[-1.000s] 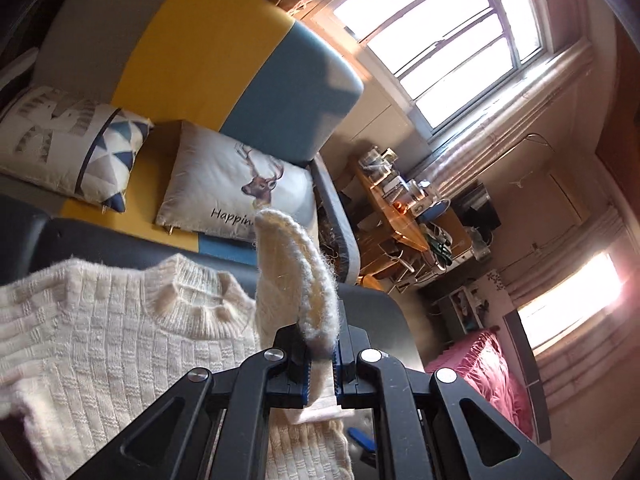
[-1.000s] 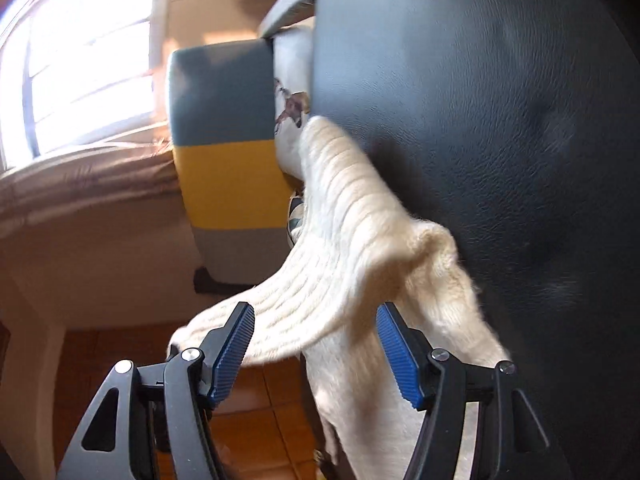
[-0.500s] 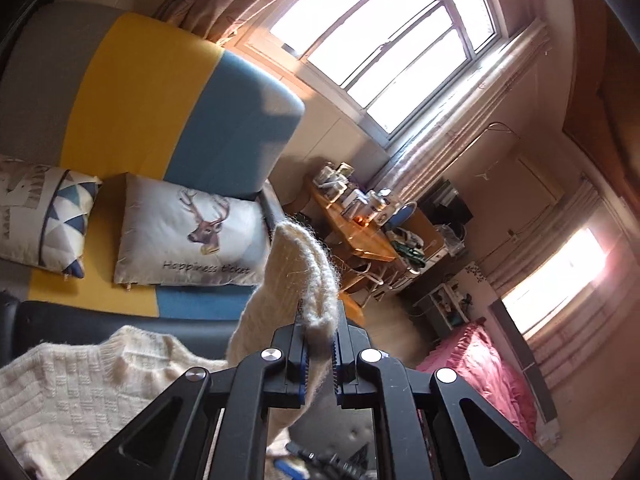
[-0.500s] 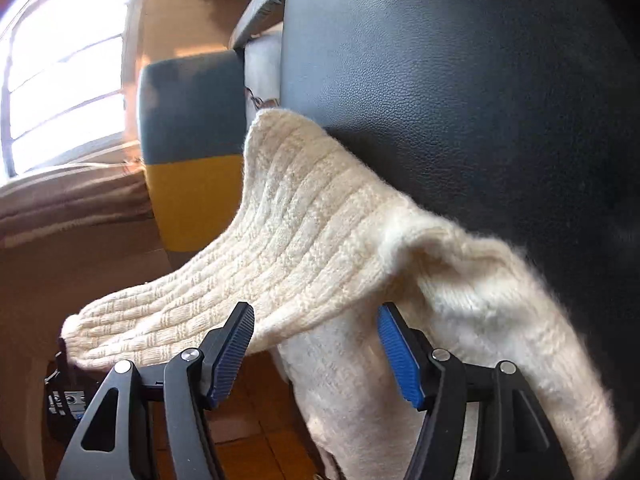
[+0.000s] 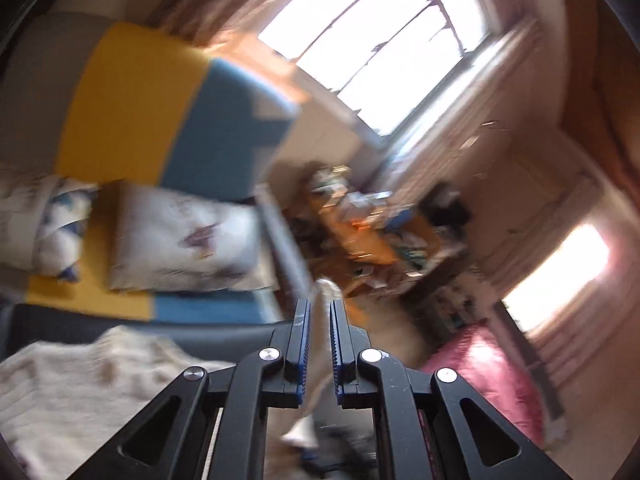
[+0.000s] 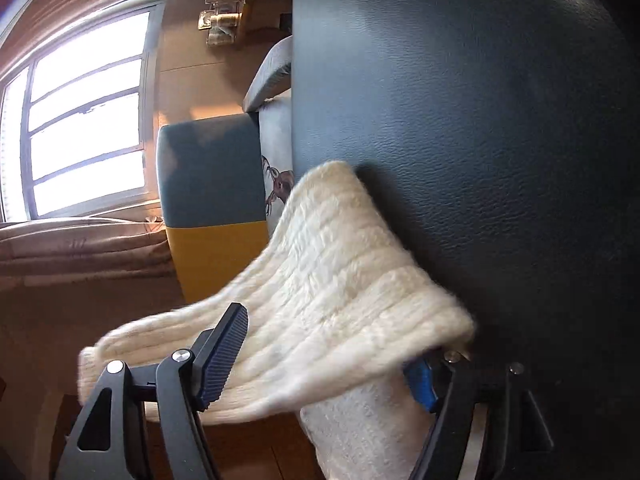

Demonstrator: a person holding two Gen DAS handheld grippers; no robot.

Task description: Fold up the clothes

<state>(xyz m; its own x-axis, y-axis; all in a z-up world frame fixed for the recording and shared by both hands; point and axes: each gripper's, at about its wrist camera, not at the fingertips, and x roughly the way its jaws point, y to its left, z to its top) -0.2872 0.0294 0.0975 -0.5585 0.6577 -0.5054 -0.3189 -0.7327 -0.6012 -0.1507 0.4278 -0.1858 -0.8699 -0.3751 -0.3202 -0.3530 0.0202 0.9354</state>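
Cream knit sweater [image 6: 340,280] lies on the dark leather surface [image 6: 480,120]; one ribbed part of it, sleeve or hem (can't tell which), runs off the surface edge and hangs in the air toward the sofa [image 6: 208,168]. In the left wrist view the body of the sweater [image 5: 80,380] lies on the same surface, below the deer pillow [image 5: 184,240]; that frame is heavily motion-blurred.

Handling, my read: thick, soft, light, no stiffness. It droops wherever unsupported and stretches if pulled. Fuzzy knit shouldn't slip in ribbed pads. Best hold looks like the ribbed cuff or hem edge, both layers pinched, and the weight carried, not dragged.

Right tool [image 6: 320,364]: jaws wide open, straddling the hanging ribbed part. Knit drapes over the right-side blue pad and sits against the left-side pad, so there's contact but no clamp.

Left tool [image 5: 318,344]: jaws nearly closed, narrow gap. A pale strip shows in the gap, likely sweater fabric, but blur stops me from telling if it's pinched or just passing behind.

Fold stage: not settled from this; sweater is partly spread, partly hanging.
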